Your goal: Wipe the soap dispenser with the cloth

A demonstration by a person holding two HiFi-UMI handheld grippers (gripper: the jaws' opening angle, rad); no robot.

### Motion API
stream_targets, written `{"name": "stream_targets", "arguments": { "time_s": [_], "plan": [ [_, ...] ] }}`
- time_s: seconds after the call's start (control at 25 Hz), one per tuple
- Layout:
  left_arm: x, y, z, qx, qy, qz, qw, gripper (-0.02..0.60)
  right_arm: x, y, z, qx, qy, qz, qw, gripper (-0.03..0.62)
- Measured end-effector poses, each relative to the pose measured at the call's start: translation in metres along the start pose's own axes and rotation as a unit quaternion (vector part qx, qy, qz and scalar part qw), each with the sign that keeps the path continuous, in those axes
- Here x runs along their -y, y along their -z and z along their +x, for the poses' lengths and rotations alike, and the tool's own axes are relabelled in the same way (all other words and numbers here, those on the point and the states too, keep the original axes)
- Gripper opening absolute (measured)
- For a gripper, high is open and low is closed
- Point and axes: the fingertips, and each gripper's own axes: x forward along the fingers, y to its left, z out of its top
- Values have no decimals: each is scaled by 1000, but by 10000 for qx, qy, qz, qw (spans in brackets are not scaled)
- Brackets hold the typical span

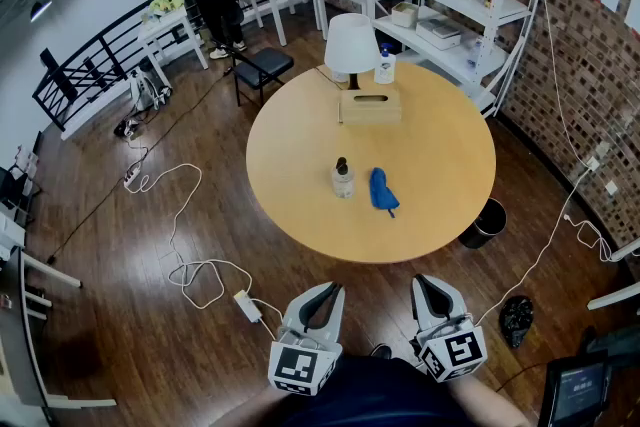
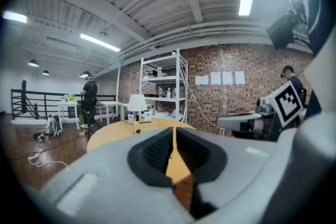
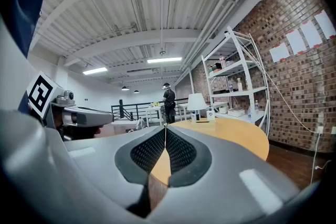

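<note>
Soap dispenser (image 1: 343,179): upright near the middle of the round table (image 1: 440,130), clear-bodied with a dark pump top, untouched; seemingly set there for an easy reach from the near edge.

Cloth (image 1: 382,189): blue, crumpled into a loose strip just beside the dispenser on its right, apart from it; laid out as the wiping tool, not yet picked up.

Left gripper (image 1: 325,290): low in front of the body, short of the table's near edge and aimed roughly level across it; jaws clenched together on nothing, with only a sliver of tabletop showing between the pads (image 2: 157,152) in the left gripper view.

Right gripper (image 1: 430,283): alongside the left, marker cube toward the body, aimed the same way; jaws likewise pressed tight and empty, confirmed by the right gripper view.

Dispenser against the jaws: ahead of both grippers and well apart from them, across the near half of the table; closer to the left gripper's line of aim, with the cloth lying between the two lines.

Reason for the stance: in all likelihood a ready pose, both tools parked closed before any reach; task apparently not begun.

Next step, as a judgement: jaws to be parted first, then a reach forward for the cloth, possibly with the other gripper steadying the light, tippable bottle.

Far edge: lamp (image 1: 352,43) and tissue box (image 1: 370,105), clear of the work.
</note>
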Motion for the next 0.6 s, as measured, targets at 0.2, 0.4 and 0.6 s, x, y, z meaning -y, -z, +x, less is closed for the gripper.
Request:
{"name": "stream_targets", "arguments": {
  "time_s": [0.2,0.4,0.6],
  "plan": [
    [-22,-8,24,-112,-196,22,9997,75,23,-2,30,3,2,79,10000,12],
    [-53,12,55,-386,-175,-170,9990,156,39,17,70,-393,41,159,9991,66],
    [-101,35,121,-583,100,37,9982,190,65,44,138,-918,243,-3,9955,93]
  ]
}}
